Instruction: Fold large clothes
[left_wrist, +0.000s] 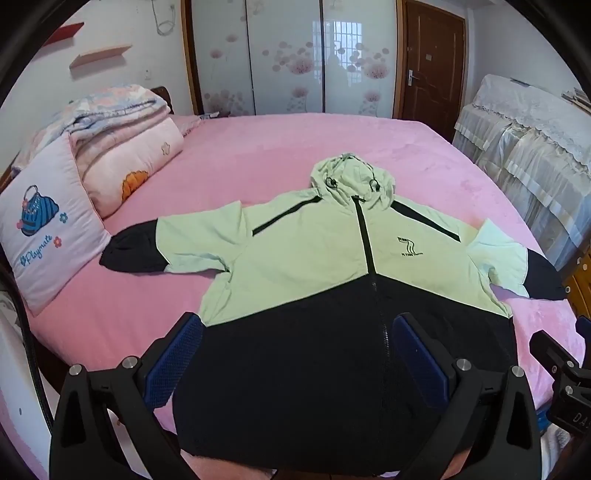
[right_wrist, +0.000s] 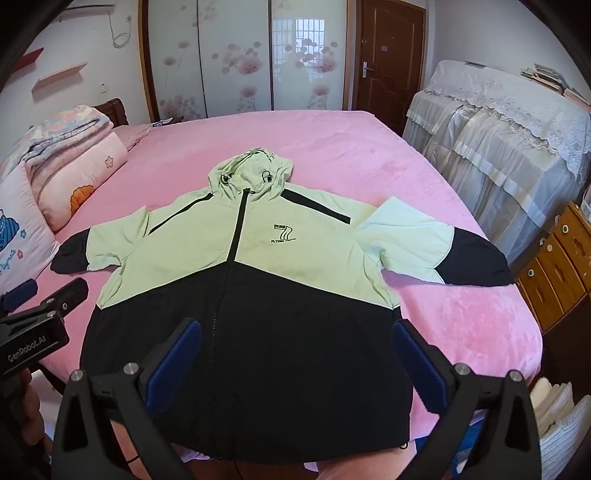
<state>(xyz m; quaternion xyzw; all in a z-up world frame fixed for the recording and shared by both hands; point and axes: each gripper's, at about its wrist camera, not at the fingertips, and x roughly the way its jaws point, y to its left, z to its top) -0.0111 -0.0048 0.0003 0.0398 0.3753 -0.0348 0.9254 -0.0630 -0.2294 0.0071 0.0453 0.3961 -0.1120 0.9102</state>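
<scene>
Your jacket (left_wrist: 332, 266) lies spread flat, front up and zipped, on the pink bed (left_wrist: 258, 147), hood (left_wrist: 351, 181) pointing away from you and hem nearest you. Nothing is folded yet, so you look to be at the very start: the first fold is still ahead. Both sleeves are stretched out sideways, the left sleeve (left_wrist: 162, 243) reaching toward the pillow (left_wrist: 48, 229), the right sleeve (right_wrist: 436, 247) toward the bed's far edge by the drawers (right_wrist: 561, 258).

Your left gripper (left_wrist: 295, 358) hovers over the dark lower half of the jacket, jaws spread wide, pinching nothing. Your right gripper (right_wrist: 295, 358) hangs likewise above the hem region, jaws spread and empty. Both point forward along the jacket toward the hood, side by side, each just visible at the edge of the other's view.

A sensible next move is probably to take a sleeve or a side edge and bring it across the chest. That calls for dropping low enough to catch the thin fabric without bunching up the sheet beneath.
</scene>
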